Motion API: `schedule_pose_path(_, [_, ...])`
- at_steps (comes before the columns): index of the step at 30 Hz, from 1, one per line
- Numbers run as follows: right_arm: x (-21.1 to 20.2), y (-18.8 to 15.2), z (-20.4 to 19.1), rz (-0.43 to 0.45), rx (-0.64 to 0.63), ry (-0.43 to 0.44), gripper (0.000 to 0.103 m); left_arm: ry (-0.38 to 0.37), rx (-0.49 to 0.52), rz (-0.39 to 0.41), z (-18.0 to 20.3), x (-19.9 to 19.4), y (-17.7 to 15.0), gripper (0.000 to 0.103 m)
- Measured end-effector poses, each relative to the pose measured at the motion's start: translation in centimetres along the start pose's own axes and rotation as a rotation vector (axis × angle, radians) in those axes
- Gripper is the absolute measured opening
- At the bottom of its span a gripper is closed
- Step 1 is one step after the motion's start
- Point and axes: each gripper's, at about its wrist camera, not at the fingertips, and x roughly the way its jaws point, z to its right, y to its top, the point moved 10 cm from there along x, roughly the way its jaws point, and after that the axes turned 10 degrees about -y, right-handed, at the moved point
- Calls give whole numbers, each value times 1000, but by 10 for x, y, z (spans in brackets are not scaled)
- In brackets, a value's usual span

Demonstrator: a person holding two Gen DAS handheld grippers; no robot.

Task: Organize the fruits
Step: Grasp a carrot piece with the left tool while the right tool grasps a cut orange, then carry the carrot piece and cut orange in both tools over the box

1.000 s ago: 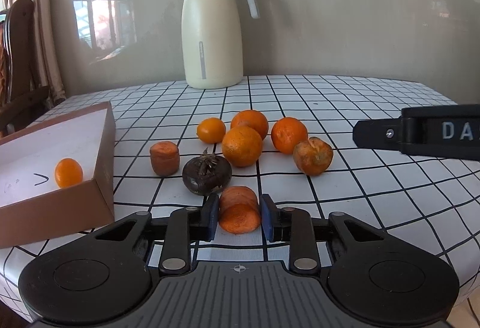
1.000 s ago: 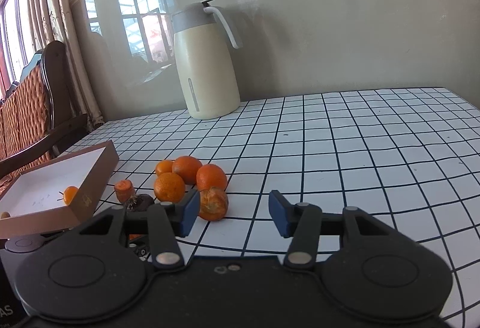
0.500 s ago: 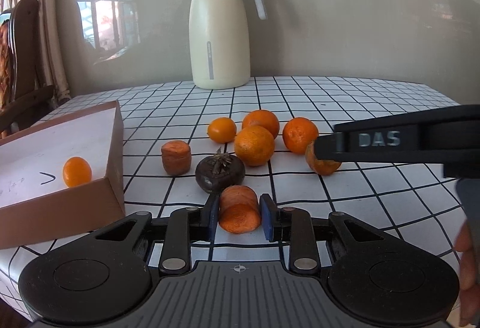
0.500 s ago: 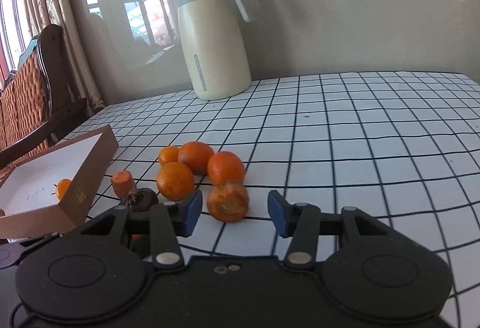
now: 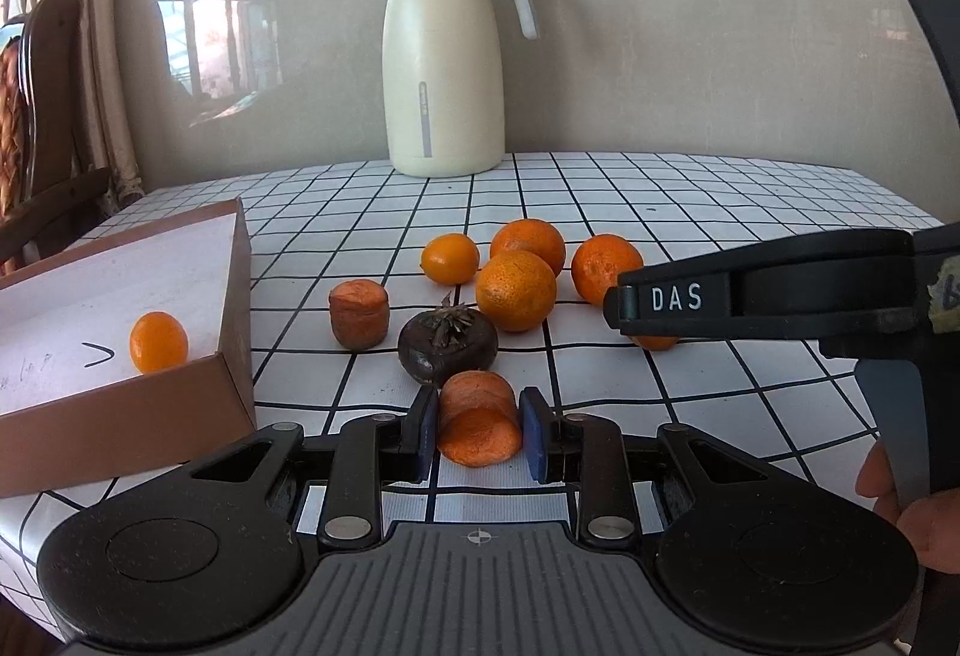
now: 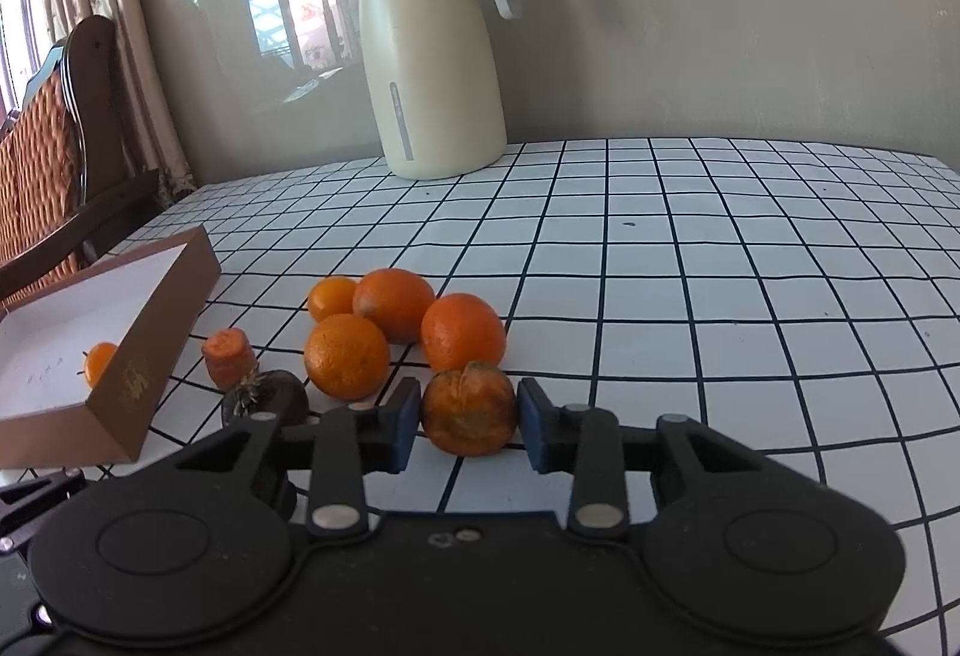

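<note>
Cardboard box [image 5: 180, 398] at the left edge of the checked tablecloth [image 5: 720, 212], brown outside, white inside, open on top. Inside the box, one small orange fruit [image 5: 158, 342] near the front wall, beside a pen mark on the white floor; from the right wrist view only partly seen over the box wall. Far end of the box cut off by the frame edge in both views.

Right of the box, well apart from it: a carrot stub [image 5: 359, 313] standing upright, then a dark mangosteen [image 5: 448, 346] with a dry spiky calyx, then a tight cluster of four oranges [image 5: 516, 290]. Behind the cluster, farther from the box, a cream jug [image 5: 445, 68] with a grey lid against the wall.

Left gripper [image 5: 478, 431] closed on a carrot piece [image 5: 478, 422], blue pads pressing both flanks, cut face toward the camera, just in front of the mangosteen.

Right gripper [image 6: 469, 425] closed down on a blemished orange [image 6: 469, 408], pads touching its two sides, at the end of the cluster farthest from the box. From the left wrist view that orange almost wholly hidden behind the black finger marked DAS, only a sliver showing beneath. Fingertips of a hand [image 5: 918, 506] cut off at the right frame edge, on the trigger. Writing inside the box too faint to read.
</note>
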Motion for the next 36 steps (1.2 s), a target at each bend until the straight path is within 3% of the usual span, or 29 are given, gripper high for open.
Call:
schedule_pose_path(16, [-15, -14, 10, -39, 3, 34, 26, 13, 3, 7, 1, -2, -2, 30])
schedule_pose_path(36, [-51, -25, 6, -20, -45, 56, 26, -12, -32, 21, -3, -14, 2, 29])
